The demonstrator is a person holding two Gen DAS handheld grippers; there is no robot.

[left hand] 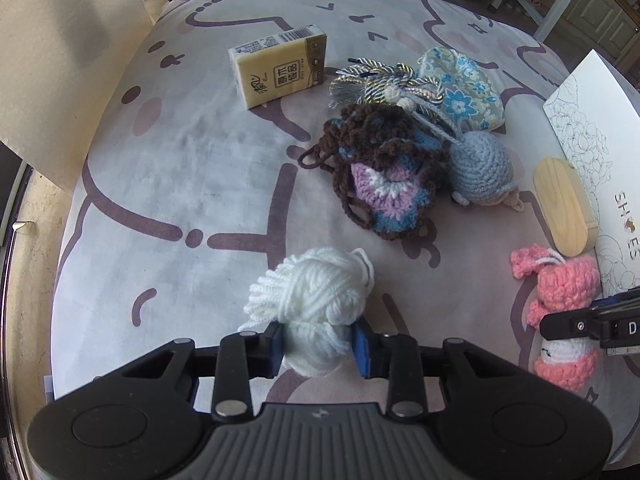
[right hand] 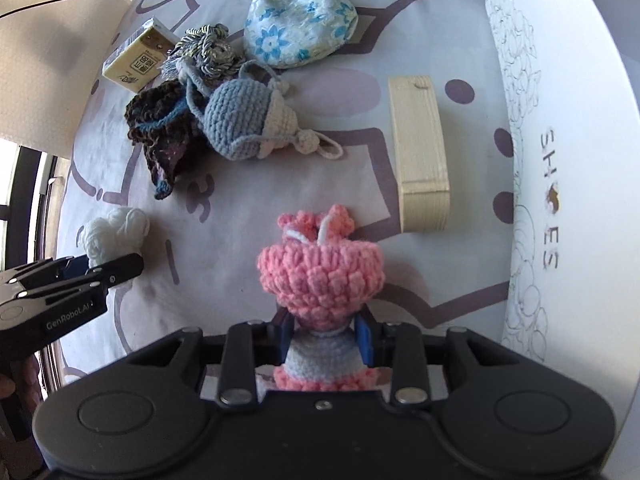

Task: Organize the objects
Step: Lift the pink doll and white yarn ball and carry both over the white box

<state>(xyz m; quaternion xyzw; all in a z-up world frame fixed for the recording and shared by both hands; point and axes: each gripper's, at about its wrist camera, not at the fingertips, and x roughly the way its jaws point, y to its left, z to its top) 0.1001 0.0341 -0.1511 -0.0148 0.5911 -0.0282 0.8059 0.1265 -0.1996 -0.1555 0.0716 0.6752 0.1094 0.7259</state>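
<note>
My left tongs grip the white yarn ball, well left of the shoe box on the patterned worktop. Beyond it lie a tissue pack, a brown-edged crochet pouch, a blue crochet doll, a floral pouch and a wooden block beside the box. My right tongs clamp the pink crochet doll near that block.
</note>
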